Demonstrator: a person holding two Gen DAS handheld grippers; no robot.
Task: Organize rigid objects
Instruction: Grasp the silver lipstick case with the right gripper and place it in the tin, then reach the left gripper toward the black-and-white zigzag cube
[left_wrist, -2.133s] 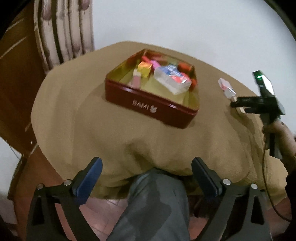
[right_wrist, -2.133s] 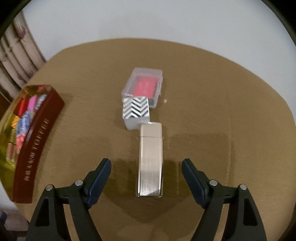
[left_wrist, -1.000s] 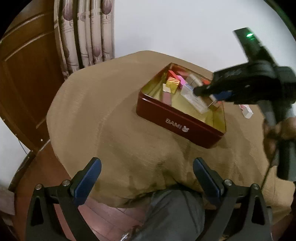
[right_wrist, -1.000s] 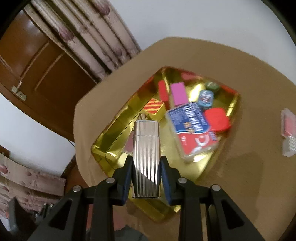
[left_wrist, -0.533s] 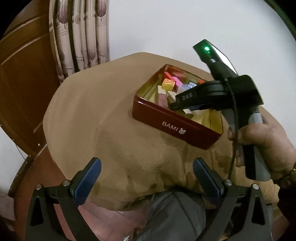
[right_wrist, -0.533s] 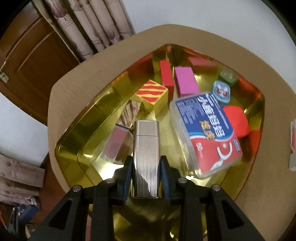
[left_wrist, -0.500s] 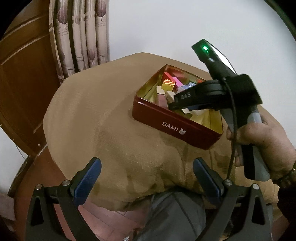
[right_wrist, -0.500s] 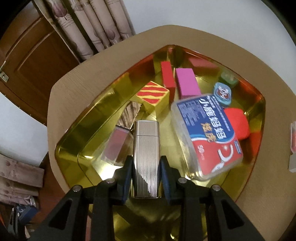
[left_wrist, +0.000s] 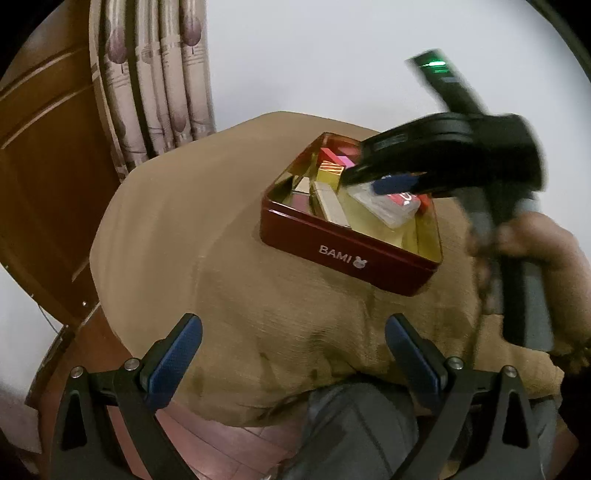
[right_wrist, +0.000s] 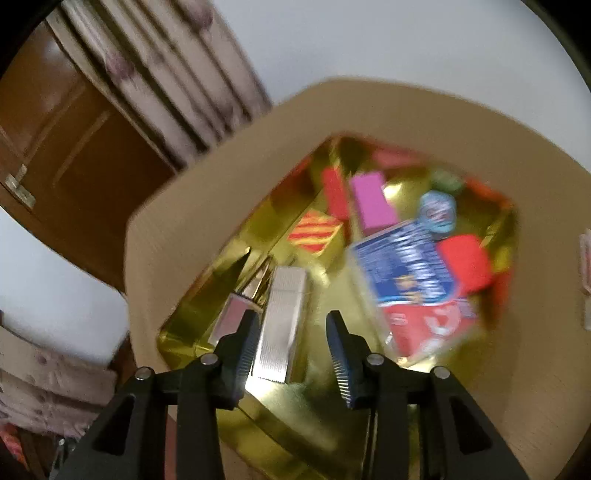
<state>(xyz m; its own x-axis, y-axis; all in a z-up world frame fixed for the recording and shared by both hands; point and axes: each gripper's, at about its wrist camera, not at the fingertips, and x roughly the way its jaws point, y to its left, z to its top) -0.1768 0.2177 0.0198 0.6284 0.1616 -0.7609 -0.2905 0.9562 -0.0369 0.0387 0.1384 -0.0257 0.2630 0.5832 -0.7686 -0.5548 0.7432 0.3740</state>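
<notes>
The right gripper (right_wrist: 291, 347) hangs over the red rectangular tin with a gold lining (right_wrist: 192, 310), its jaws opening. The ribbed silver metal lighter (right_wrist: 282, 325) lies between them, close against the left pad (right_wrist: 247, 343) and clear of the right pad, so it looks released and resting on the tin floor. Its long axis runs from 6 toward 12 o'clock, in line with the fingers, leaning slightly to 1 o'clock.

At 10 o'clock from the lighter a small pinkish block (right_wrist: 231, 319) sits just beside it, with the tin's wall beyond. At 3 o'clock the gold floor is bare up to the clear plastic box with a blue and red label (right_wrist: 413, 288). The yellow block with red stripes (right_wrist: 314, 234) lies at 12 o'clock. I judge straight up and back toward 6 o'clock the freest way out.

The left gripper (left_wrist: 293, 354) is wide open and holds nothing, near the edge of the tan cloth-covered table (left_wrist: 177, 229), well apart from the tin at 1 o'clock
</notes>
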